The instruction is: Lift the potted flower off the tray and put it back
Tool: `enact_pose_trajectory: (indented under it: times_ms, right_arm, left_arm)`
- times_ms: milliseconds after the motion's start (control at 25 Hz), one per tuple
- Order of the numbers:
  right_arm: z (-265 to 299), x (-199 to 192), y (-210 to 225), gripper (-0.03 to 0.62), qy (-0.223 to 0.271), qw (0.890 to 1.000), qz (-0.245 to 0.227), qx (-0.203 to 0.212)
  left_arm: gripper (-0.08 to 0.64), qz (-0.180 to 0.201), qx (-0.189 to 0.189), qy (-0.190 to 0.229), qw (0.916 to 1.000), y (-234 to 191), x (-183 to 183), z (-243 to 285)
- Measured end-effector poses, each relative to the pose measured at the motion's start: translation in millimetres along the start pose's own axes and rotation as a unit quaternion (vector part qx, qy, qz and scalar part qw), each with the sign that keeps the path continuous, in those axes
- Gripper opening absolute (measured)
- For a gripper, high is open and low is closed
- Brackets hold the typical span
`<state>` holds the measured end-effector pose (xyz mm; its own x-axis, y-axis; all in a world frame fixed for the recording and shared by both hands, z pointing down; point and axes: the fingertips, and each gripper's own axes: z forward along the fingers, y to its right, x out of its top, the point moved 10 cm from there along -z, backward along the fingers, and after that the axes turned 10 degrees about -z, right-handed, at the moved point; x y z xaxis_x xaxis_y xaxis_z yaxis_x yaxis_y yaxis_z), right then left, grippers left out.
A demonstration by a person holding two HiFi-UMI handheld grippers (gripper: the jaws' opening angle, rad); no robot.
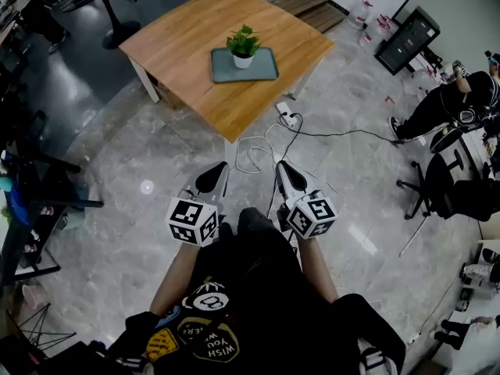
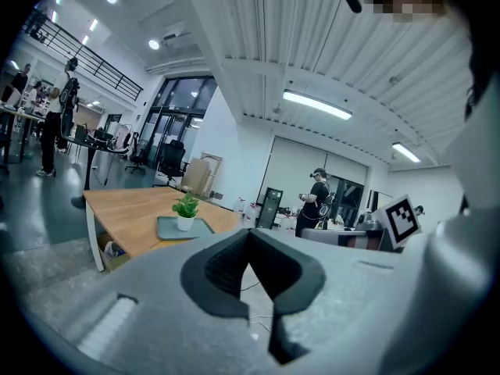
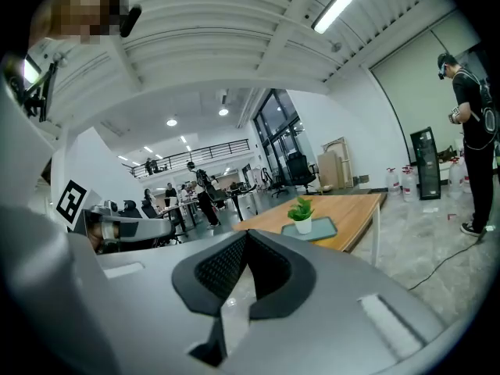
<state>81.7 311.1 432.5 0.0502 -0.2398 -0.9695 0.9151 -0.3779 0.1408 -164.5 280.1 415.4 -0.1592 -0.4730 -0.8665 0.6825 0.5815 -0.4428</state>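
Observation:
The potted flower, a small green plant in a white pot, stands on a grey-green tray on a wooden table, far ahead of me. Both grippers are held close to my body over the floor, well short of the table. My left gripper and my right gripper are both shut and hold nothing. The left gripper view shows the flower on its tray beyond the closed left gripper. In the right gripper view the flower sits past the closed right gripper.
A white power strip with looping cables lies on the marble floor between me and the table. A person and an office chair are at the right. Another person stands behind the table. Racks and chairs line the left side.

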Motion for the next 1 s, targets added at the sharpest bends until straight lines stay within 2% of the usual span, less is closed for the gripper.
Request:
enact_pose_trajectory:
  times_ms: [200,440,560,720,840,1000]
  right_arm:
    - [20.0,-10.2,14.7,-0.002,-0.023,1.0,0.018,-0.005]
    - [85.9,-14.8,48.3,-0.002,-0.037,0.999,0.024,0.015]
    - [131.8,-16.4,79.9,-0.002,-0.04,0.999,0.02,0.03]
    - [200.8,-16.9,127.6,-0.002,-0.062,0.996,0.007,0.056]
    - [252.7,-17.1,164.9,-0.002,-0.074,0.994,-0.007,0.078]
    - [323.1,-33.0,211.5,-0.002,-0.087,0.991,-0.024,0.095]
  left_arm:
    - [-0.002,-0.008,0.0,-0.009,0.9999,-18.4,6.2,21.3]
    - [-0.002,-0.007,0.009,-0.006,0.9999,-54.1,28.0,73.0]
    - [-0.002,0.007,0.012,0.001,0.9999,-80.7,35.3,121.9]
    - [-0.002,0.0,0.041,-0.024,0.9989,-123.7,42.3,196.7]
    - [-0.003,-0.008,0.066,-0.019,0.9976,-150.2,48.4,246.4]
    - [-0.003,0.001,0.098,-0.027,0.9948,-185.5,44.2,309.4]
